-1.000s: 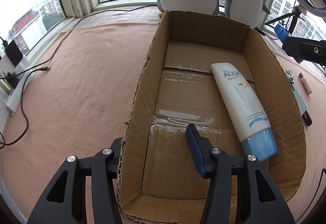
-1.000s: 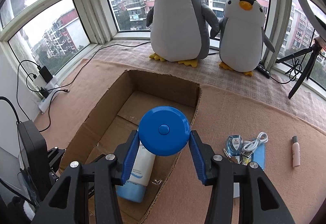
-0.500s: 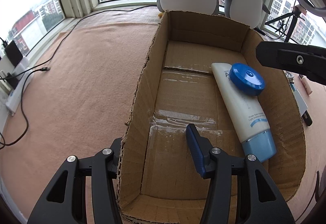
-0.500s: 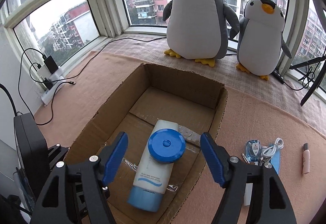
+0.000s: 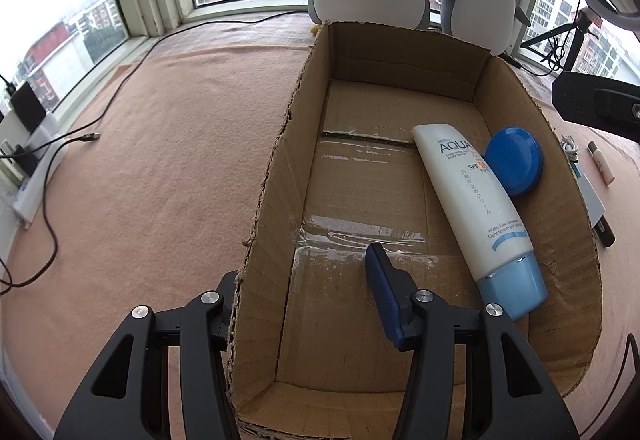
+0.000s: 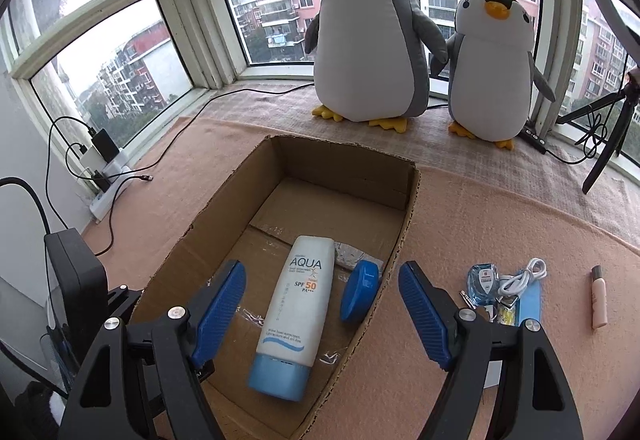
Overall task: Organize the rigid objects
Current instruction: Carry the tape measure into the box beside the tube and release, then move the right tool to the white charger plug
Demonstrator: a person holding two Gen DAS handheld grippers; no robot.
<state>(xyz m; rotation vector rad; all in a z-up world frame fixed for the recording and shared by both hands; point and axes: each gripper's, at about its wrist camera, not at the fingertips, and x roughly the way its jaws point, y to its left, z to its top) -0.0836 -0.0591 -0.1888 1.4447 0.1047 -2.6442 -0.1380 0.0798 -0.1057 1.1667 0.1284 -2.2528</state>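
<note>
Right gripper (image 6: pixel 320 304) hangs wide open above the cardboard box (image 6: pixel 404 224); blue disc (image 6: pixel 359 297) rests beside the sunscreen tube (image 6: pixel 298 308). Left gripper (image 5: pixel 304 304) straddles the box wall, apparently clamped. Next, probably the pink tube (image 6: pixel 599 296) outside.

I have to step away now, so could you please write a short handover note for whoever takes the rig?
Right tool: open, empty, above the cardboard box.
Left tool: straddles the box's left wall; whether it grips is unclear.
Done: sunscreen tube and blue round case lie in the box, the case tilted against the right wall.
Left: the small clutter and the pink tube on the mat to the right of the box.
</note>
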